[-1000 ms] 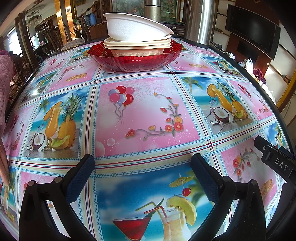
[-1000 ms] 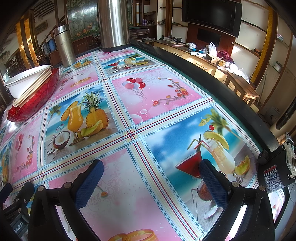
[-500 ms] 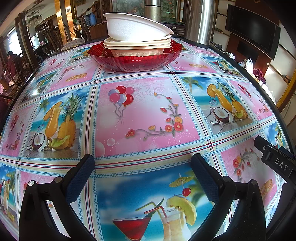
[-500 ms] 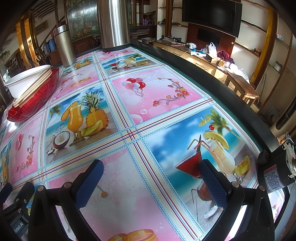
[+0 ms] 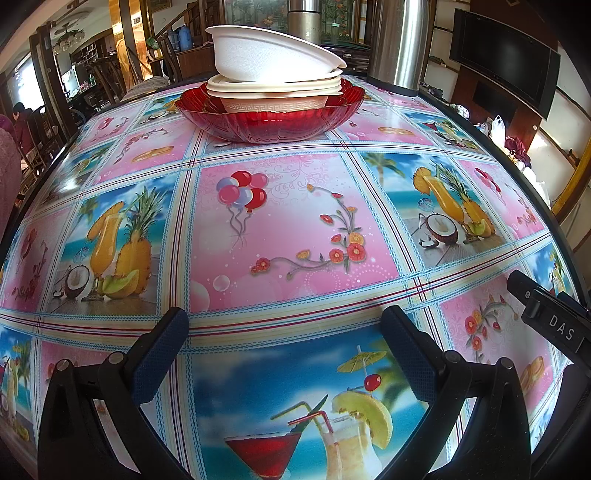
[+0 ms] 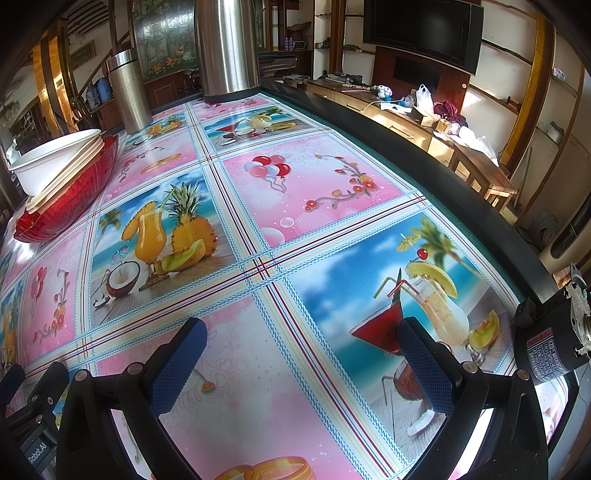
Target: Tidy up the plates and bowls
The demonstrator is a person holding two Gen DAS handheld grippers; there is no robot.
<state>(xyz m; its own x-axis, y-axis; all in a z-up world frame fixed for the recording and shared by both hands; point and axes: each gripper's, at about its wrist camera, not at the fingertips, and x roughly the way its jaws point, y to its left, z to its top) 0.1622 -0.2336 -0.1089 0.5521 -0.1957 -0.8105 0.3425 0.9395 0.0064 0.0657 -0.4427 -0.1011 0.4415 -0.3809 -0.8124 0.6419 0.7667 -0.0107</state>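
Room: looked like a big dining room, with a dark TV (image 6: 421, 29) on the far right wall and wooden shelving around it.
Table: a table (image 5: 295, 229) under a glossy cloth printed with cocktails, pineapples and balloons, dark rim down the right side.
Stack: everything sat in one pile at the far end. A red ribbed bowl (image 5: 269, 116) was at the bottom, a cream patterned bowl (image 5: 275, 104) inside it, cream plates (image 5: 273, 83) on that, and a white bowl (image 5: 266, 55) tilted on top.
Handling: my guess is the white and cream pieces were light pulp or foam disposables, so easy to lift but easy to crush or dent. I'd pinch a rim, gently. The red one looked like hard, slick plastic or glass, so grab its lip and watch for slipping. The tilted top bowl could slide off.
Progress: honestly can't tell if this pile was the finished job or the mess waiting to be sorted.
Left gripper (image 5: 284, 350): fingers spread wide, holding nothing, near edge of the table, well apart from the stack.
Right gripper (image 6: 299, 365): same deal, spread and empty, stack far off to its left.
Flasks: a big steel flask (image 6: 227, 48) and a slimmer one (image 6: 129, 92) stood at the far end.
Writing: "DAS" on the right gripper's body in the left view, "RobotAI" on the left gripper's body in the right view. The red motor label was too small to read.
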